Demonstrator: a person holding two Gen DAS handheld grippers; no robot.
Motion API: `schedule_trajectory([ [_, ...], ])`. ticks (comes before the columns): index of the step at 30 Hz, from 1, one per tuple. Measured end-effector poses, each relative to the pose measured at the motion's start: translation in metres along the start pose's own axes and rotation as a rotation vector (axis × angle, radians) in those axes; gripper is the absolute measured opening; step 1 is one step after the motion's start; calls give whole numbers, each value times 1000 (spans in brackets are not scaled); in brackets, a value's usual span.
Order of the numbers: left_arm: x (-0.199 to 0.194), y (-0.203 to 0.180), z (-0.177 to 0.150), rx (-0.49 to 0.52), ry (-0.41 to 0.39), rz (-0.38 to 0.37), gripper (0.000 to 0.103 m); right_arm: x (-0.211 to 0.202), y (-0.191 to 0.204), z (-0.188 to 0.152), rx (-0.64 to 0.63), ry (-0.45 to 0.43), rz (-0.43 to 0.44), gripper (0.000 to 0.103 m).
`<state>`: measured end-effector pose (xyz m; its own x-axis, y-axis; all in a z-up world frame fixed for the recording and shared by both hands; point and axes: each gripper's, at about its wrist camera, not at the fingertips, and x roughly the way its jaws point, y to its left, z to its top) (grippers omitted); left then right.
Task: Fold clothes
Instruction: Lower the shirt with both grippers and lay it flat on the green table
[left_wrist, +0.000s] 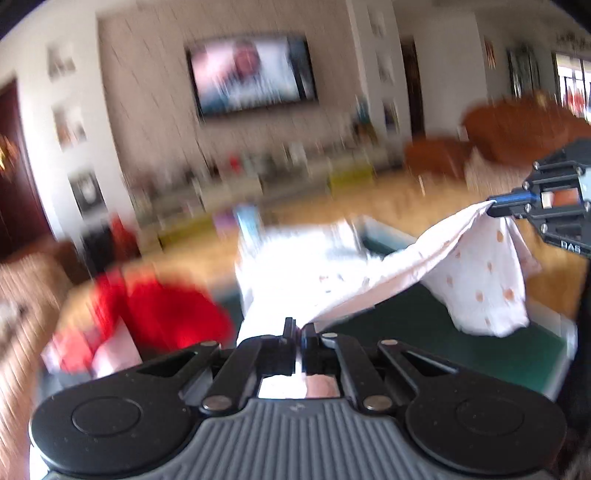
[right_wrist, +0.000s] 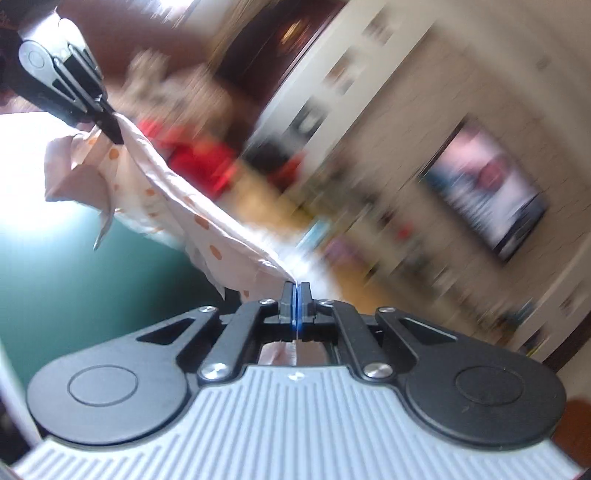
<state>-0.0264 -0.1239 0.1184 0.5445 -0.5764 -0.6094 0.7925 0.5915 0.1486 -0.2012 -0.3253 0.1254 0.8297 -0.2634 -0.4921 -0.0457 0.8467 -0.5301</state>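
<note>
My left tool (left_wrist: 300, 328) is clenched on one corner of the pale pink garment (left_wrist: 436, 266), its fingers pressed together with the cloth pinched between them. My right tool (right_wrist: 296, 291) is likewise clamped tight on the opposite corner, a thin edge of fabric caught in the slit between its fingers. In the left wrist view the right tool (left_wrist: 495, 206) appears to the upper right of the garment; in the right wrist view the left tool (right_wrist: 110, 129) sits to the upper left of it.

The garment hangs in the air between the two tools, stretched along its top edge and sagging below it. It is light pink with scattered orange dots, and loose folds droop near each held corner.

Below the garment lies a dark green desk (left_wrist: 480, 350) with a pale rim. To the left of the garment, on the desk's far side, is a red cloth (left_wrist: 166, 314), much blurred. A bright white heap (left_wrist: 295, 258) lies just behind the garment; I cannot tell what it is.

Beyond the garment the room is smeared by motion: a yellowish wooden floor (left_wrist: 388, 199), a wall-mounted television (left_wrist: 251, 74) that is switched on, a low cabinet (left_wrist: 258, 177) beneath it, and orange-brown seats (left_wrist: 517, 129) to the right.
</note>
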Motion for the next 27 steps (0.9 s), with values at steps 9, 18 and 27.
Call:
schedule_trajectory([
  [9,1,-25,-116,150,169,-178,2,5,103,-79,-117,178,165,2],
  [18,-13,-25,-106,62,205,-205,31,-5,118,-76,-173,158,136,52],
  [27,-58,-8,-115,-173,116,-211,38,-24,175,3,-159,-68,314,53],
])
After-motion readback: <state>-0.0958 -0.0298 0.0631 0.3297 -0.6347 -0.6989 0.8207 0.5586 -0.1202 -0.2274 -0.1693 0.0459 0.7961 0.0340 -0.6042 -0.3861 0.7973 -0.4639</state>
